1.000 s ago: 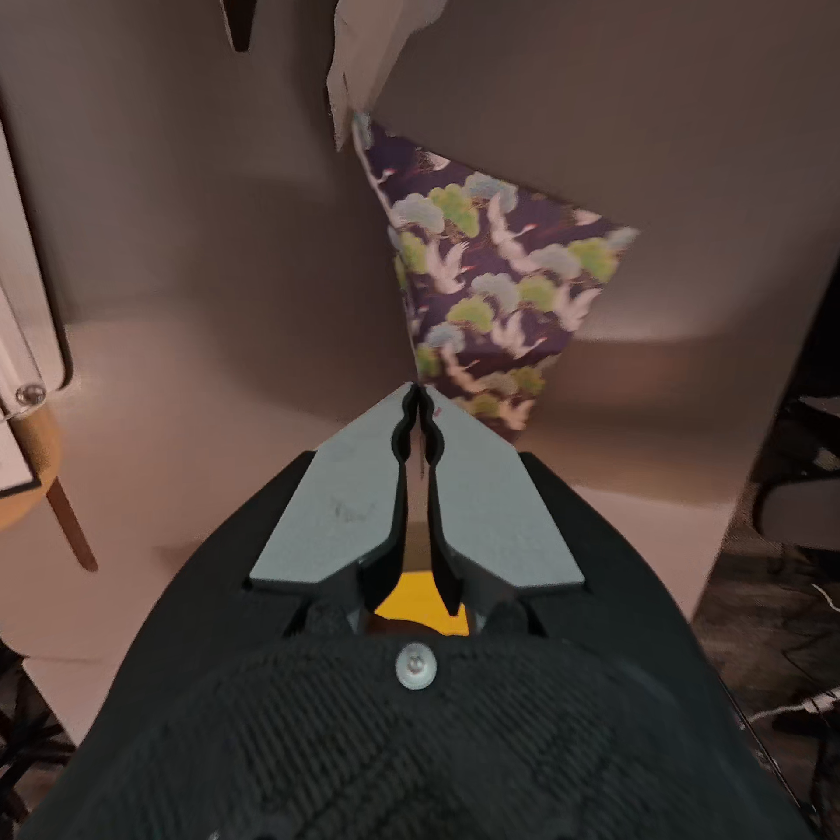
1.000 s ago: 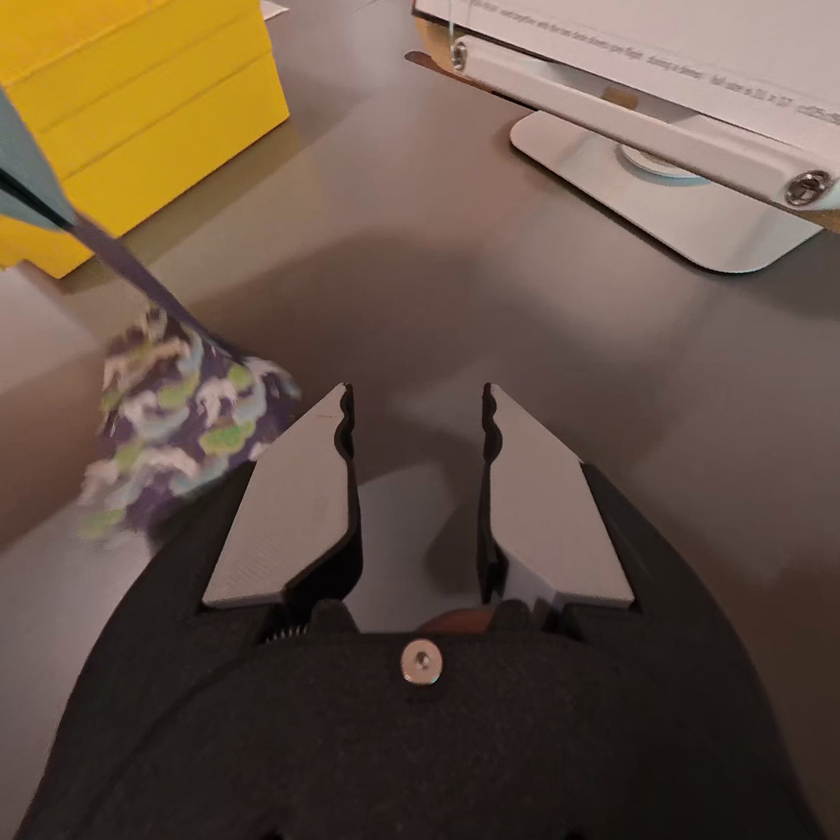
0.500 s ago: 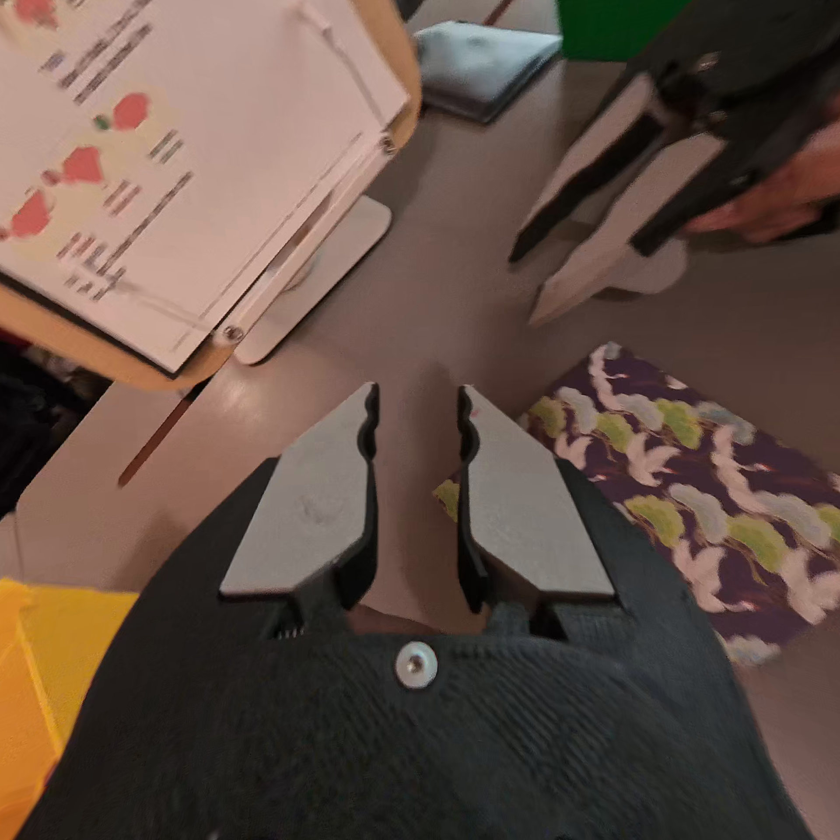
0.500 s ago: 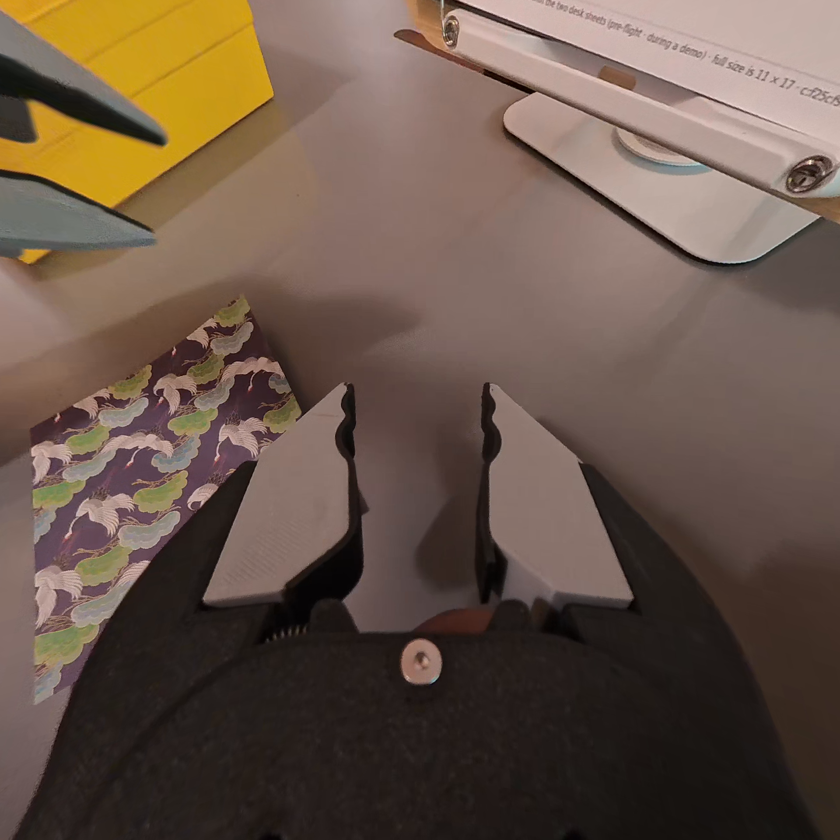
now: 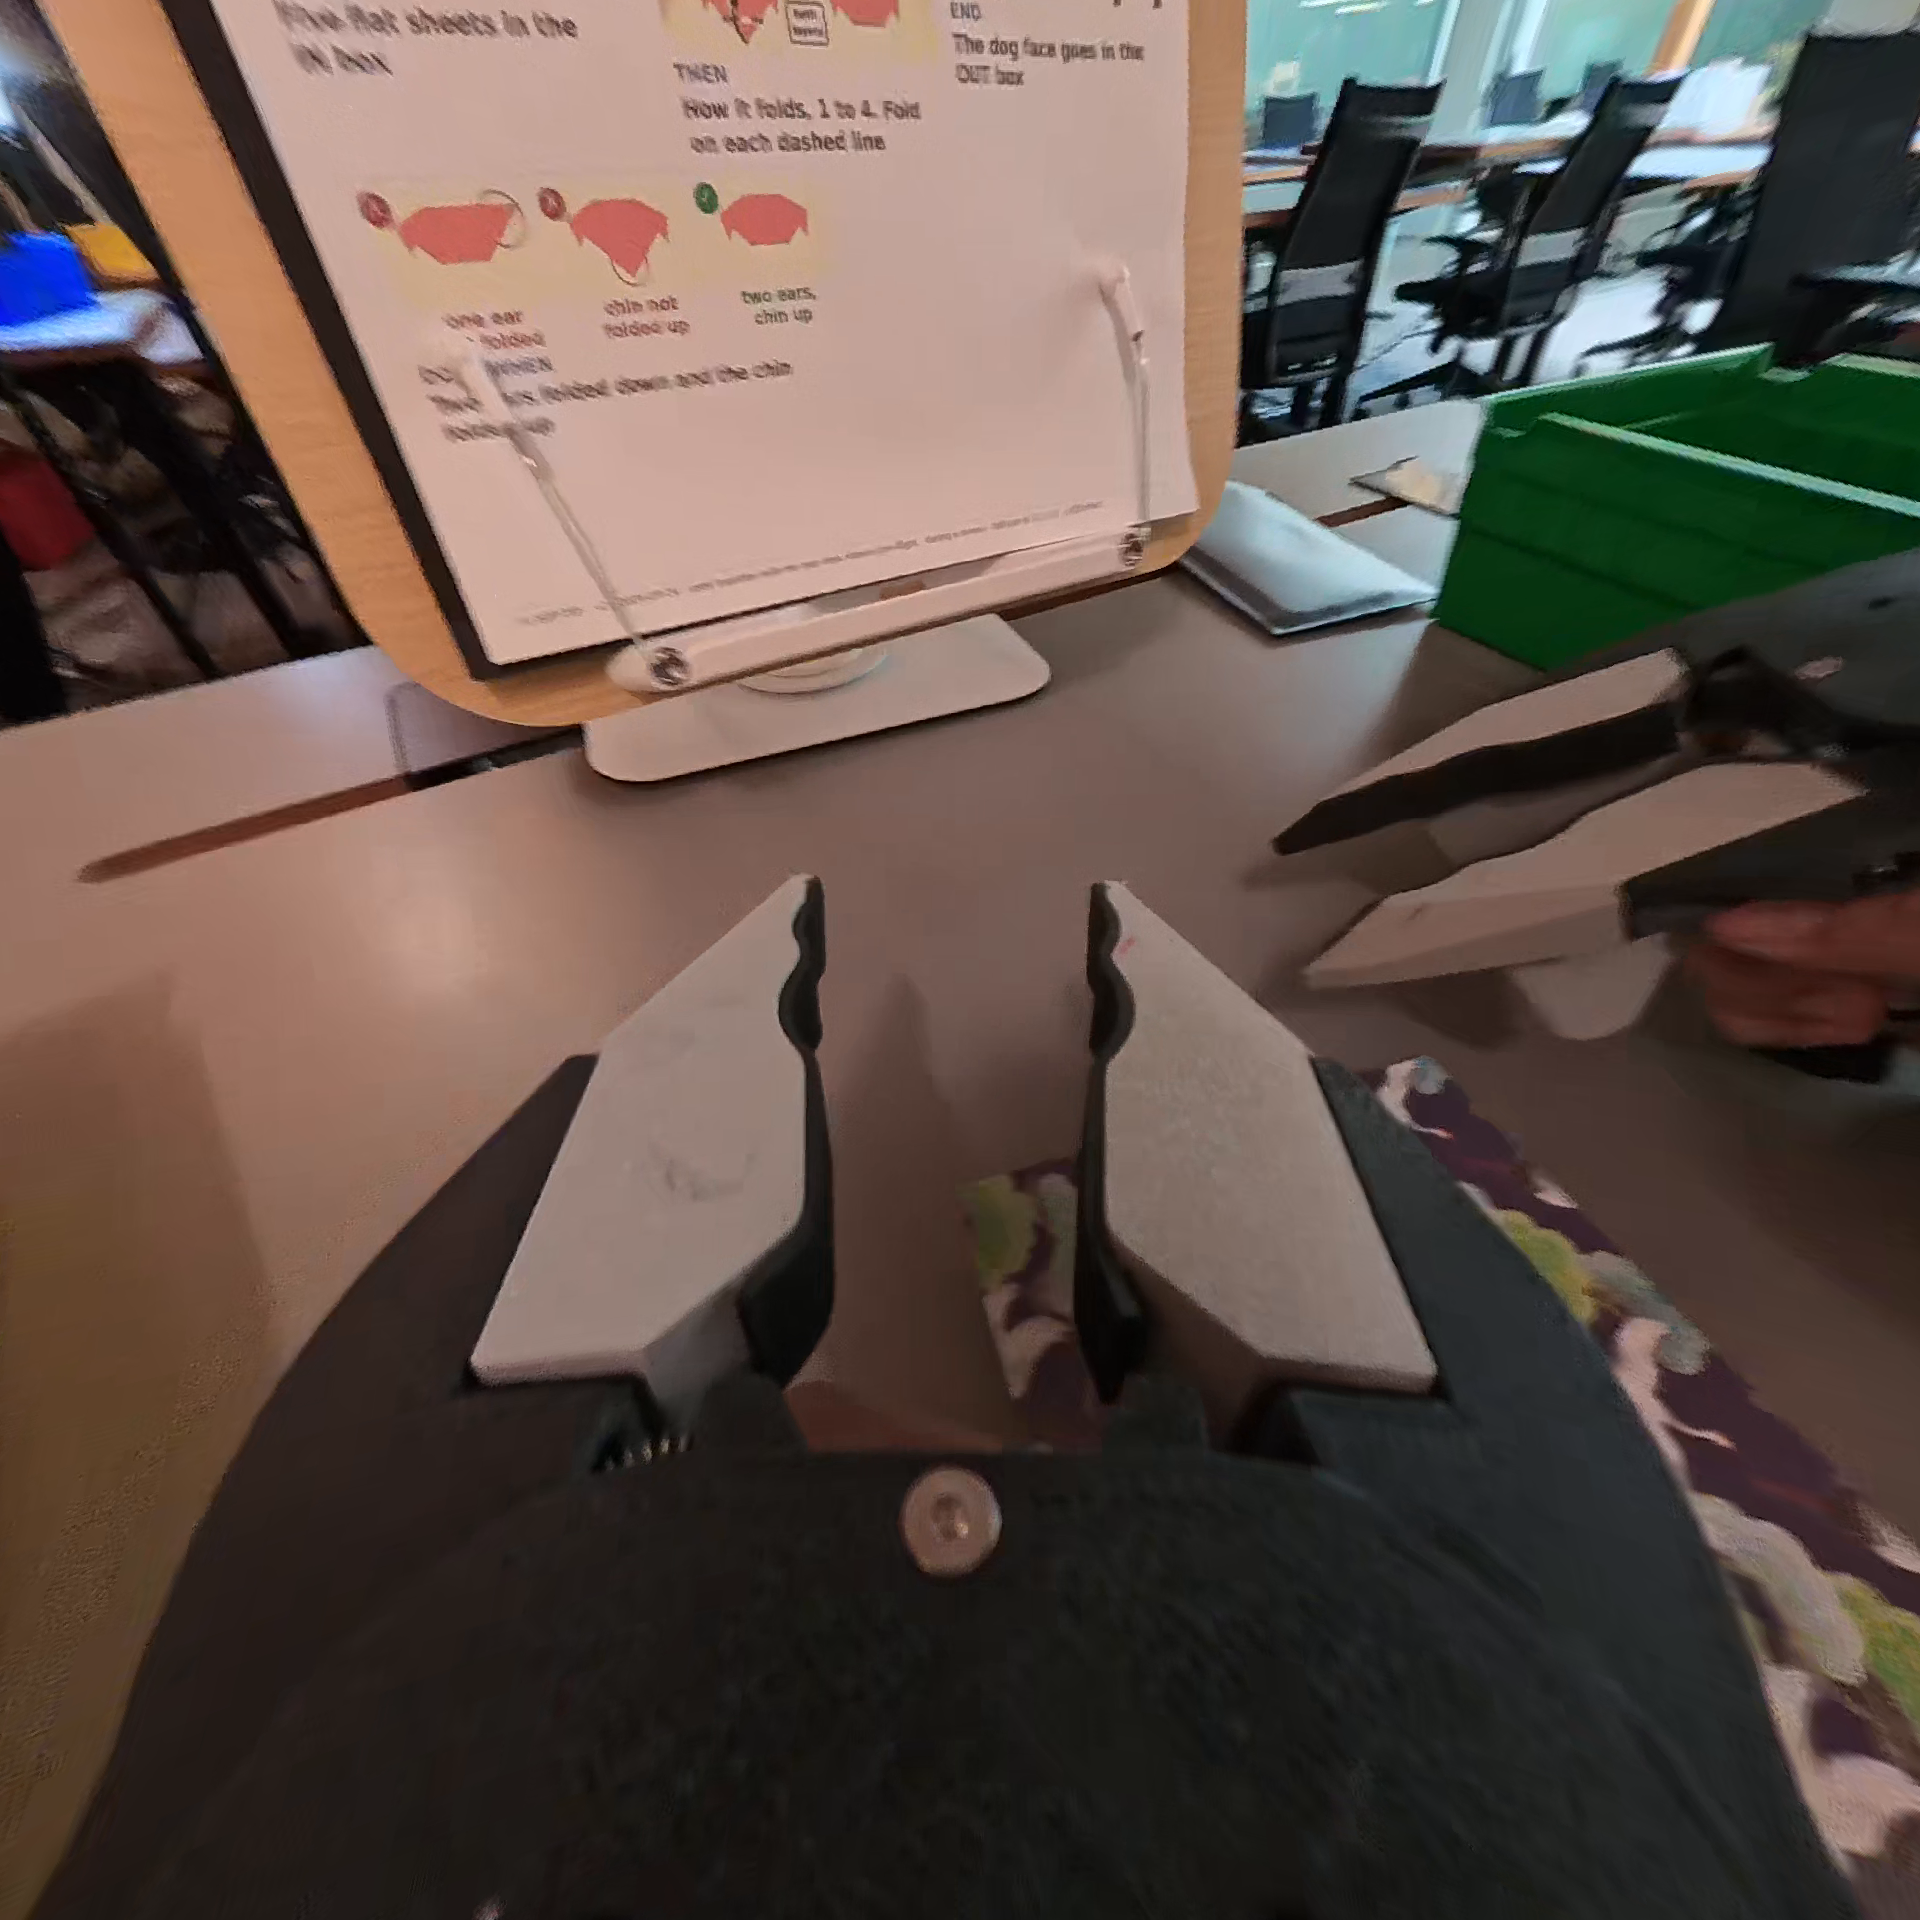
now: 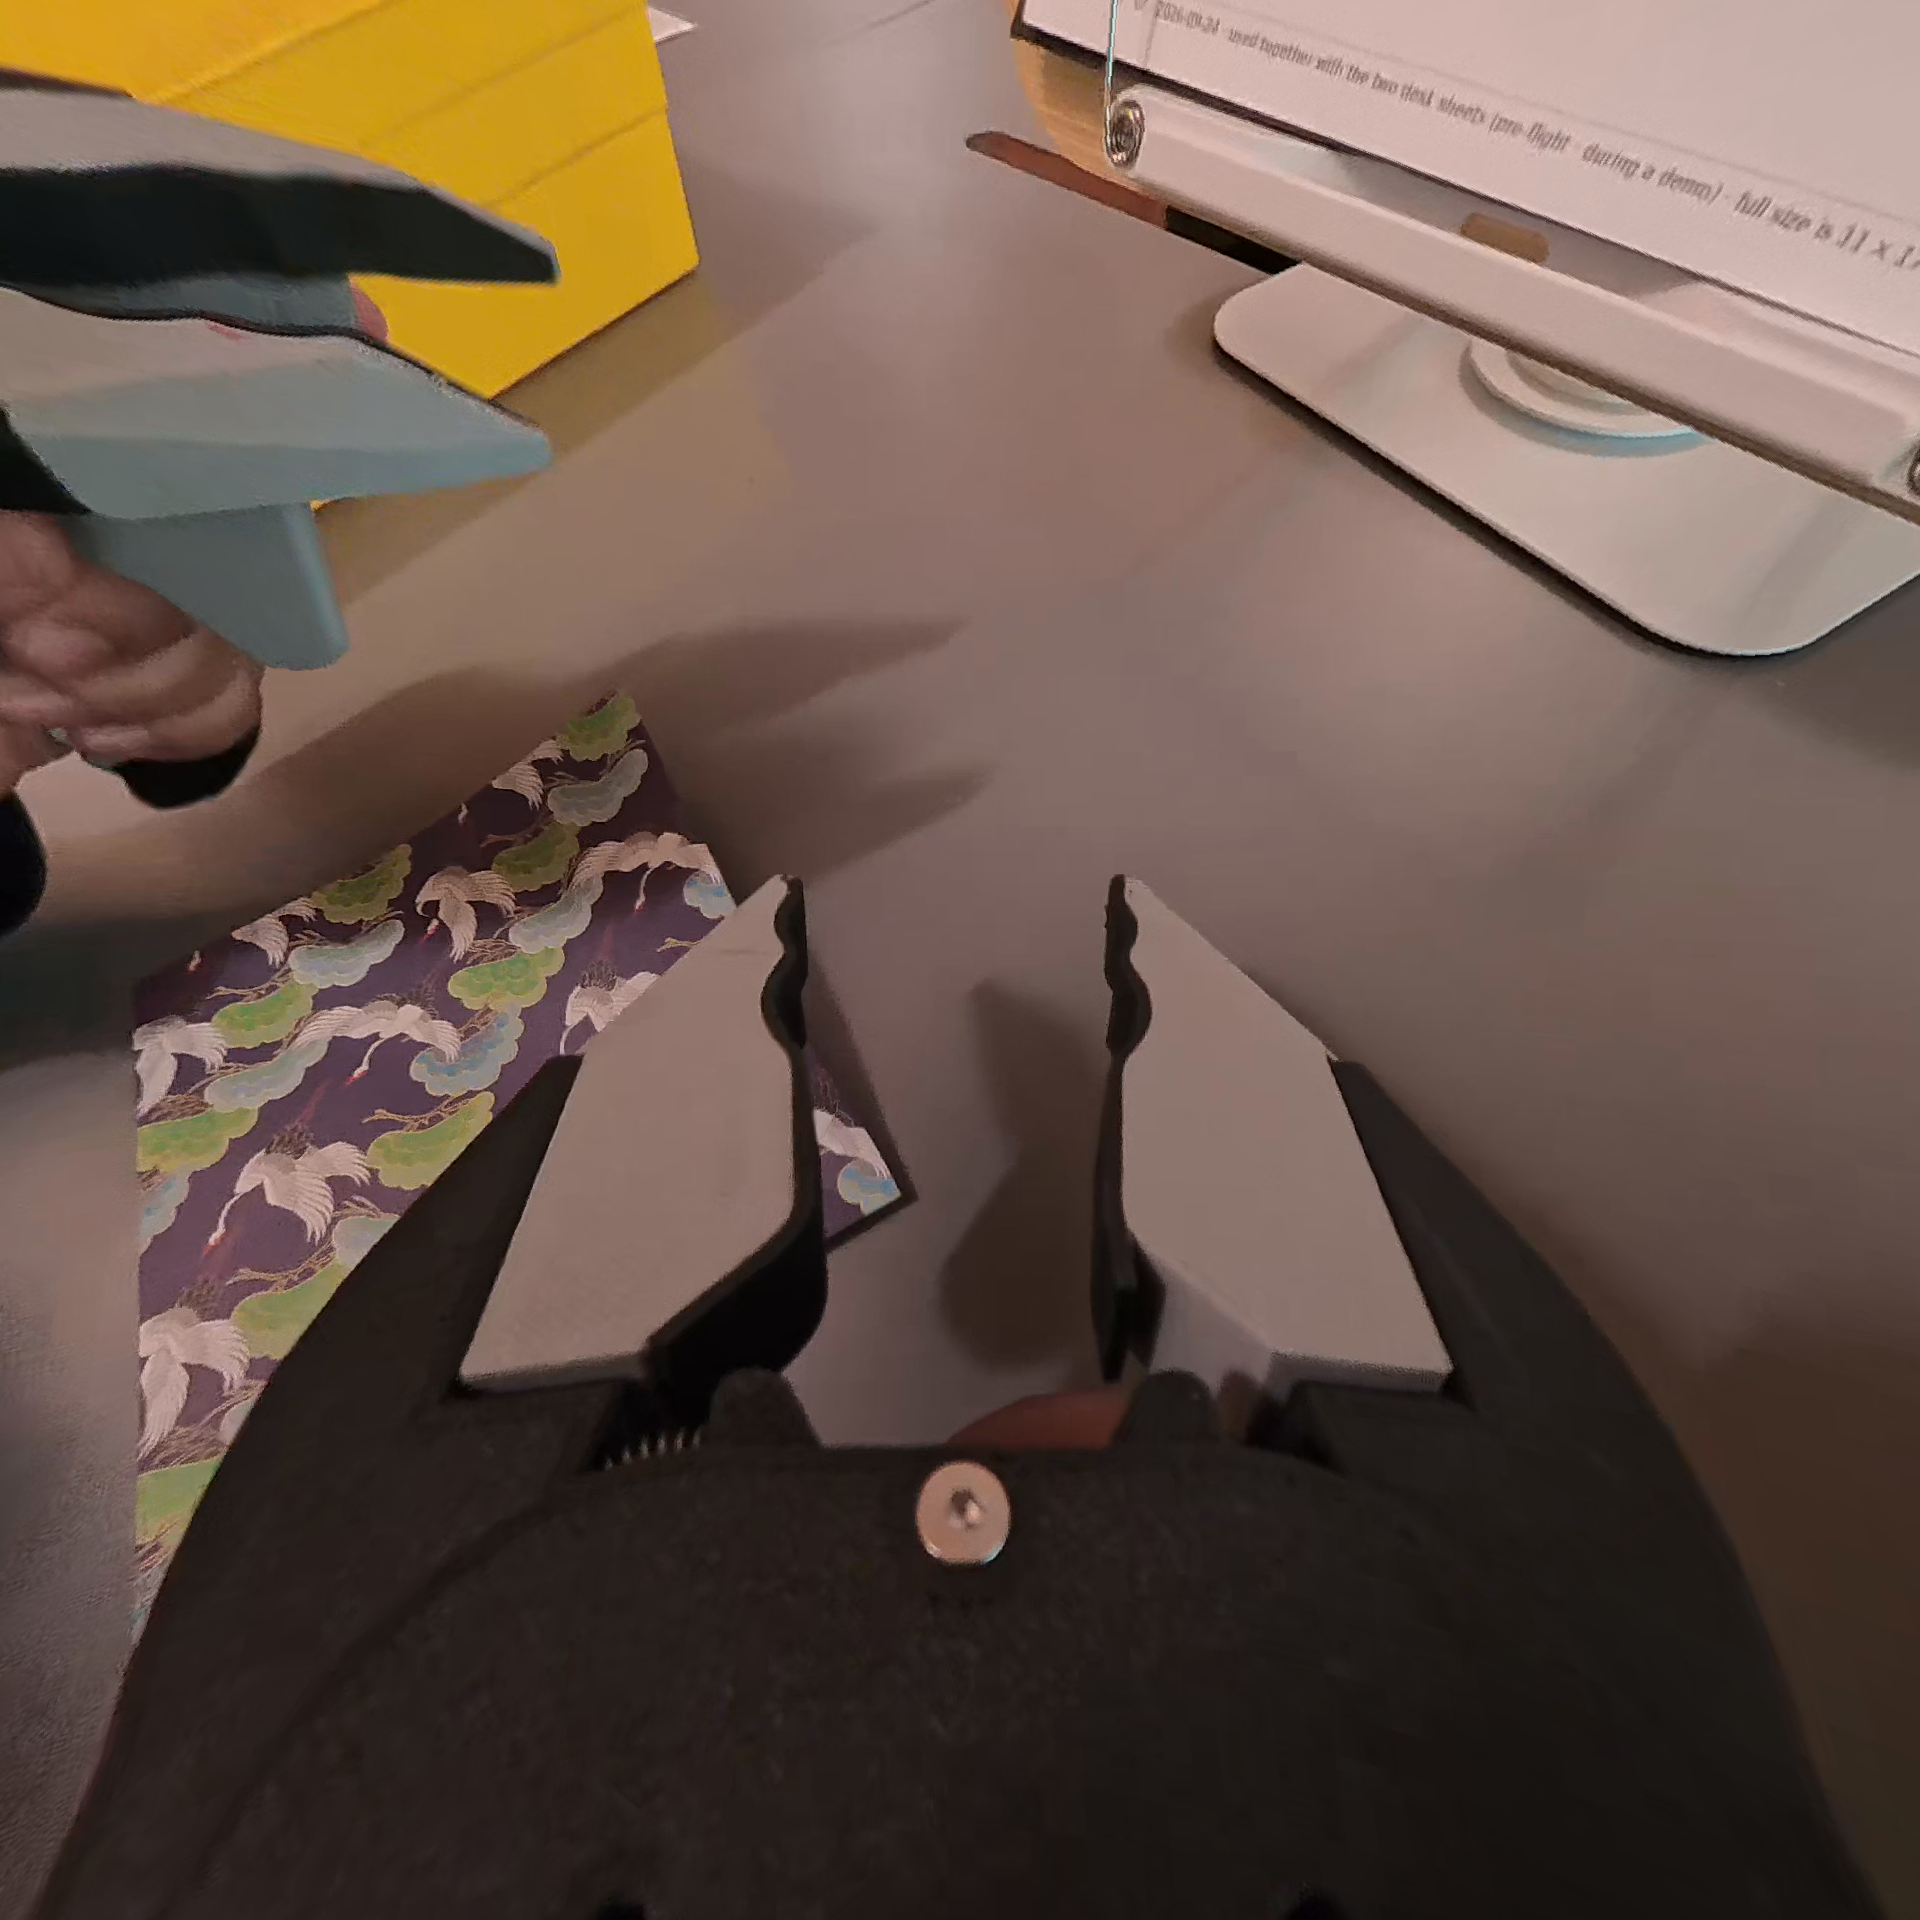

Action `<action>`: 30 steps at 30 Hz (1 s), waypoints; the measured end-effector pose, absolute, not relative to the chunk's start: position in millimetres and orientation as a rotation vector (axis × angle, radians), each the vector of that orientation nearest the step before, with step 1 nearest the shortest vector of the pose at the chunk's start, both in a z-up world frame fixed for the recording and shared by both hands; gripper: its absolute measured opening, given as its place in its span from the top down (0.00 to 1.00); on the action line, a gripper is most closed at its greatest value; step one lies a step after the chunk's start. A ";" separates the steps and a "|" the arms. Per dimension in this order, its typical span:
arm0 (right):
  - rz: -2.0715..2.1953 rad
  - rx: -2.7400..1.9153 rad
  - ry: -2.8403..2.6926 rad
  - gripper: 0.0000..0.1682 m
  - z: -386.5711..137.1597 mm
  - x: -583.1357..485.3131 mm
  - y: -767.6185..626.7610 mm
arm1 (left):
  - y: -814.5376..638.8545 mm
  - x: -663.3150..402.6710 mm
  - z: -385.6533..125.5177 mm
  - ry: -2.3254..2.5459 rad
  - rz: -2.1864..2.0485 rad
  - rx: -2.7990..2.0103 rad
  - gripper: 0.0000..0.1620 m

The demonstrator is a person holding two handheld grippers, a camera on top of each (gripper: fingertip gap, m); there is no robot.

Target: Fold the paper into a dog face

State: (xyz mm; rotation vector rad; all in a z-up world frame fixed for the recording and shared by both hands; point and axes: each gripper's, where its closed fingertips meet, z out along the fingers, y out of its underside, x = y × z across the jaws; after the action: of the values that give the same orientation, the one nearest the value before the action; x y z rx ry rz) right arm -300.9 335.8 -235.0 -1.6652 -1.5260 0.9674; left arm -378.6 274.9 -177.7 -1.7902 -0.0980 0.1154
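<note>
**Paper lies flat between the two grippers**

The paper (image 6: 343,1060) lies flat on the table (image 6: 1143,727), not yet folded (as far as I can tell). It sits to the left of the right gripper (image 6: 956,904), with one corner tucked under its left finger. For the left gripper (image 5: 956,904), the paper is low and to the right. Both are about as near. Both grippers are wide apart and hold nothing. Each hangs just above the table, tipped down and pointing at the stand (image 5: 821,717).
</note>
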 end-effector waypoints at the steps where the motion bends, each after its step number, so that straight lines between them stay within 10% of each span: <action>1: 0.971 -1.661 -1.521 0.68 -235.7 -302.0 335.8 | 276.9 -370.7 -178.5 -0.094 0.055 -1.795 0.68; 30: 1.037 -1.725 -1.504 0.65 -246.8 -305.4 326.4 | 267.6 -355.9 -178.2 0.005 0.116 -1.822 0.66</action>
State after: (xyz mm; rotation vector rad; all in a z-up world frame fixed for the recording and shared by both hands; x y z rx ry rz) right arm -305.4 326.4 -246.8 -1.7248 -1.5042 1.0367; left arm -355.9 267.6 -178.2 -1.8218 0.0047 0.1159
